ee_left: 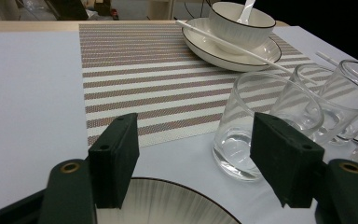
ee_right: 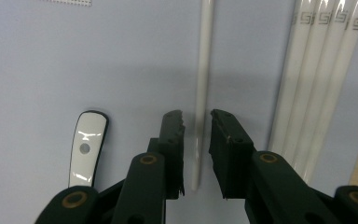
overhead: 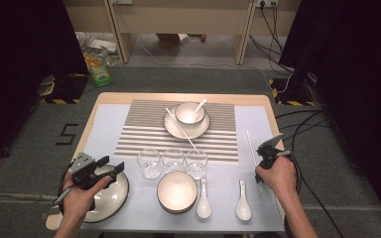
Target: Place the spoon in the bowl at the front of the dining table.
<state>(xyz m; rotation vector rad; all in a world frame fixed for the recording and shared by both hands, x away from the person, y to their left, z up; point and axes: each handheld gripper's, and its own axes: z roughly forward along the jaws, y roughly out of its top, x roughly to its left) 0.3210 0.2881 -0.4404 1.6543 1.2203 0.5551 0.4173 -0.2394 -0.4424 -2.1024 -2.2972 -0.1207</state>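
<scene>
A single white chopstick (ee_right: 205,70) lies on the pale table cover near the right edge (overhead: 250,144). My right gripper (ee_right: 196,119) points down over its near end with one jaw on each side; a narrow gap shows at the left jaw, so it is open (overhead: 273,144). A bundle of several white chopsticks (ee_right: 317,70) lies just to the right of it. My left gripper (ee_left: 193,135) hangs wide open above the rim of a dark-rimmed plate (ee_left: 168,205) at the front left (overhead: 119,196), with nothing between its fingers.
Three glasses (overhead: 173,159) stand in a row before a striped placemat (overhead: 144,134). A bowl (overhead: 177,191) and two white spoons (overhead: 203,201) (overhead: 243,203) lie at the front. At the back, a bowl with a spoon sits on a plate (overhead: 171,129), a chopstick (overhead: 183,131) leaning off it.
</scene>
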